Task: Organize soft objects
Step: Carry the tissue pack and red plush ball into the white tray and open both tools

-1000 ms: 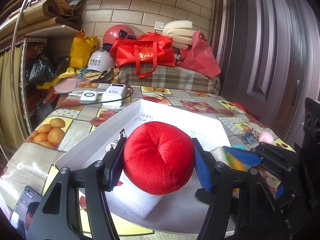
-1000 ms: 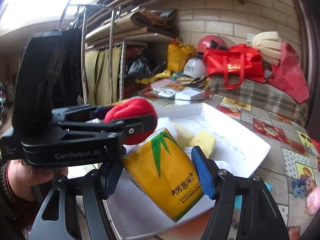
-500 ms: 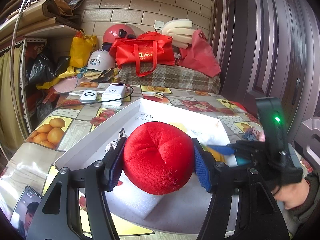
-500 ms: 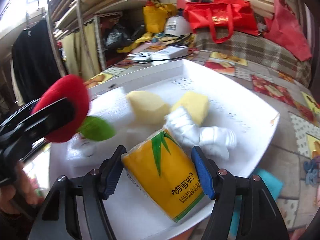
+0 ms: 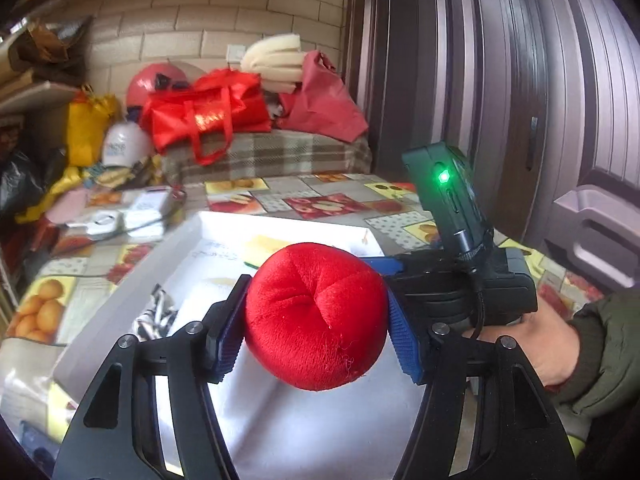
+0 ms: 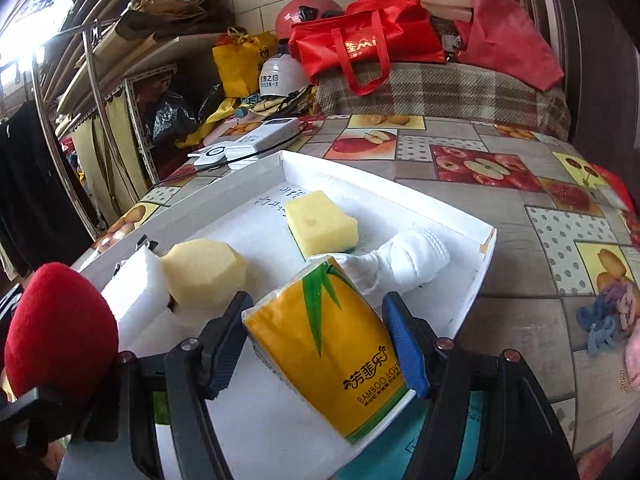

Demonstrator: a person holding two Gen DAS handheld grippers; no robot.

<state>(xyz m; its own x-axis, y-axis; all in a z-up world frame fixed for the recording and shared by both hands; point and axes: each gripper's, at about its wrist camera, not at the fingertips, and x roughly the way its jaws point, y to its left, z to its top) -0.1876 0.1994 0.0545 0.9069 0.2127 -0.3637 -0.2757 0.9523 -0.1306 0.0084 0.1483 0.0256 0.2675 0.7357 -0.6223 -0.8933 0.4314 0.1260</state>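
Left gripper still pinching red plush over tray. Right gripper clamped on tissue pack, now swung from beside left gripper to over tray's near edge. Both items ready for placing; 2 drops pending.

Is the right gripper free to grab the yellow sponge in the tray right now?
Probably not: the right gripper is shut on the tissue pack, though the yellow sponge lies uncovered ahead.

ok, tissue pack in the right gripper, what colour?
The tissue pack is yellow with green bamboo leaves and a white end; clearest in the right wrist view.
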